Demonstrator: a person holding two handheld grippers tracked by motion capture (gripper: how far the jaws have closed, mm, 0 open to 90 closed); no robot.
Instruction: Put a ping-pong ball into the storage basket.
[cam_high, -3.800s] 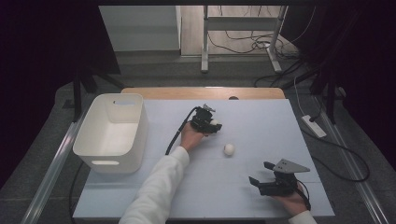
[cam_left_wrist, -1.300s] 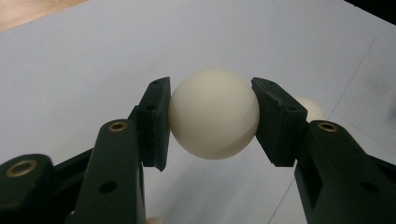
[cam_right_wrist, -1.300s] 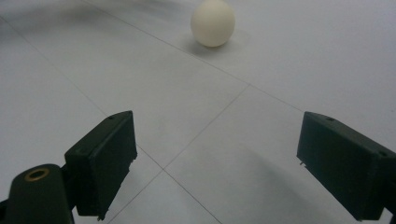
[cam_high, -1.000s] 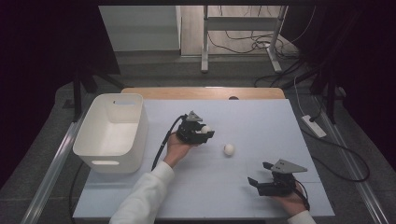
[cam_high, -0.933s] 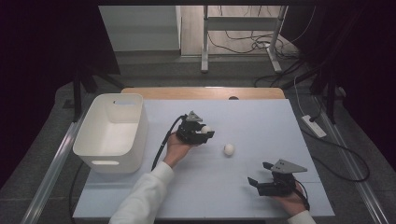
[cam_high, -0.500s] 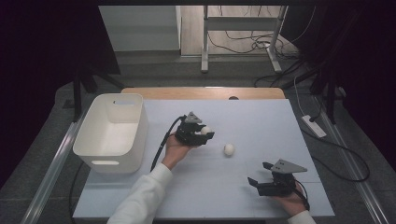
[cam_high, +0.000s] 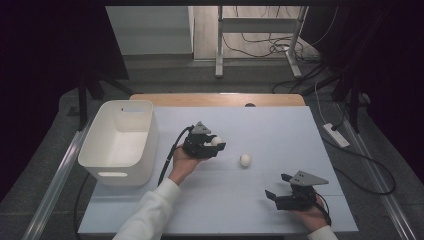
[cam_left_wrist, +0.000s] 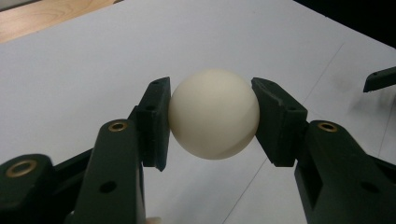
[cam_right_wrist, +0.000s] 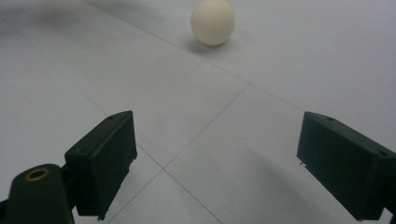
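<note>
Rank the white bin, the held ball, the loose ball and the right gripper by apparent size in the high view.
1. white bin, plainly largest.
2. right gripper, jaws open.
3. held ball and loose ball: alike; the held one is partly hidden in the left gripper, so no ranking between them.

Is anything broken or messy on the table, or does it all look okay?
Nothing looks broken or spilled. The left gripper squeezes one white ball neatly between its pads. A second ball sits loose on the table, and the white bin stands upright at the left edge. The right gripper is open near the front edge.
</note>
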